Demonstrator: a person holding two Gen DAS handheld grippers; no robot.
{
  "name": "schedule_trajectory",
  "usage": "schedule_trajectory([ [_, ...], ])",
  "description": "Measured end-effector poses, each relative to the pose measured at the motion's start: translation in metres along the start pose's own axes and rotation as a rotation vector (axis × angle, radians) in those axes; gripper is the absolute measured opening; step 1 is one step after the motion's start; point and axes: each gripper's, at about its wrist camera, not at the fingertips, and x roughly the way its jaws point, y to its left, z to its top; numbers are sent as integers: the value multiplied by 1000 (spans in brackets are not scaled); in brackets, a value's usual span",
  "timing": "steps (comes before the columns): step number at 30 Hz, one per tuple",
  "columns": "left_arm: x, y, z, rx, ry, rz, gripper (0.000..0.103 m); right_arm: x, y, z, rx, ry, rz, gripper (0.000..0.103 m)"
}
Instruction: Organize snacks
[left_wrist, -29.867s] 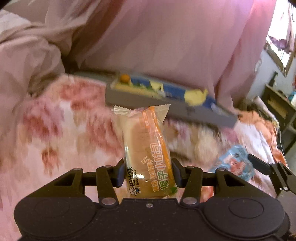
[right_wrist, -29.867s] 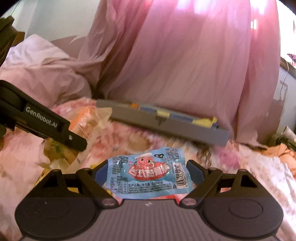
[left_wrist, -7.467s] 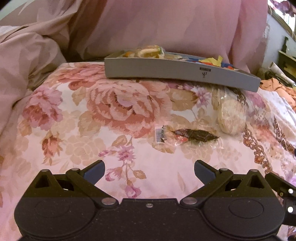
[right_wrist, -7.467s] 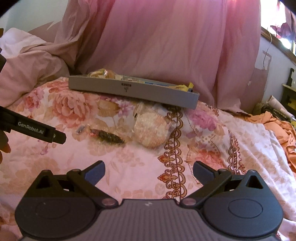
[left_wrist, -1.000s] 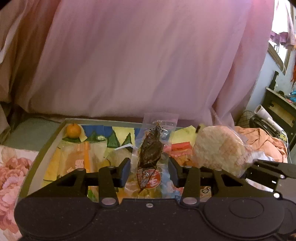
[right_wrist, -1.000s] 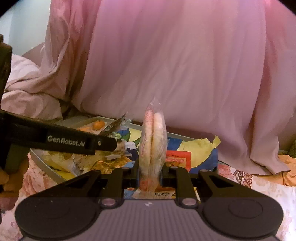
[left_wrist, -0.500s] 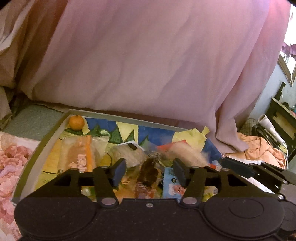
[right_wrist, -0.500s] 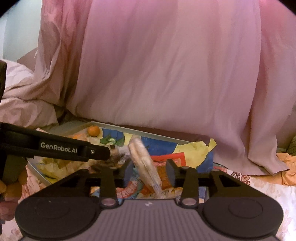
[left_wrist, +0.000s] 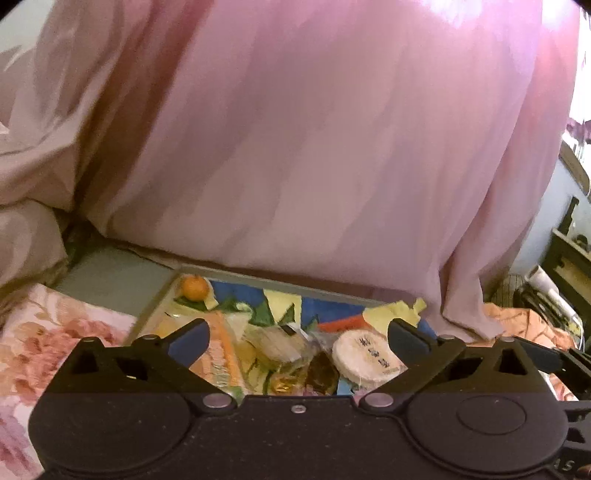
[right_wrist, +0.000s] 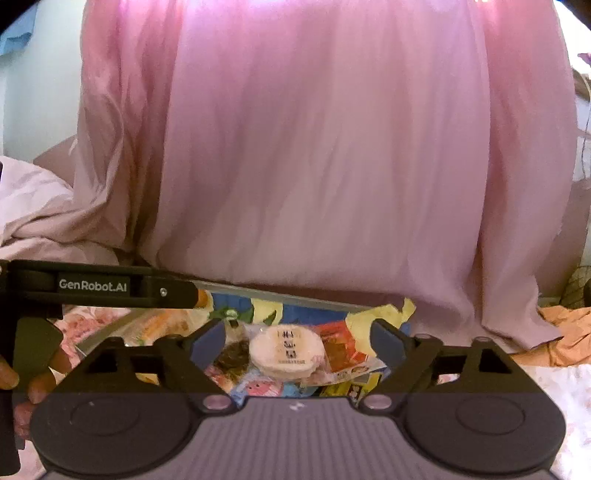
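Observation:
A grey tray (left_wrist: 258, 282) (right_wrist: 280, 292) with a colourful liner lies on the bed and holds several snacks. The round white cake in clear wrap (left_wrist: 365, 356) (right_wrist: 286, 349) lies flat among them. Beside it lies the dark dried snack packet (left_wrist: 323, 373) (right_wrist: 232, 356). My left gripper (left_wrist: 297, 338) hangs above the tray, its jaws opening wide, nothing between them. My right gripper (right_wrist: 297, 341) hangs over the cake, its jaws also opening, pads clear of it. An orange bread pack (left_wrist: 219, 360) and a small orange fruit (left_wrist: 195, 288) sit at the tray's left.
A pink curtain (left_wrist: 314, 147) hangs right behind the tray. Rumpled pink bedding (left_wrist: 26, 229) lies at the left, and the floral bedspread (left_wrist: 44, 339) runs in front. The left gripper's arm (right_wrist: 103, 286) crosses the right wrist view, with a hand (right_wrist: 22, 376) below it. Orange cloth (right_wrist: 565, 332) lies at the right.
Both grippers opened and let go: the dark snack packet and the round cake dropped from upright between the pads to lying in the tray. Both grippers rose a little.

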Motion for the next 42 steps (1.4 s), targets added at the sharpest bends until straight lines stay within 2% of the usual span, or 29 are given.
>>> schedule_trajectory([
  [9,-41,3,3,1,-37,51,102,-42,16,11,11,-55,-7,103],
  [24,-95,13,-15,24,-79,123,102,-86,30,1,76,-95,-55,103],
  [34,-109,15,-31,52,-77,149,102,-101,33,-15,93,-99,-74,103],
  [42,-121,14,-43,70,-107,166,102,-114,36,-27,109,-142,-92,103],
])
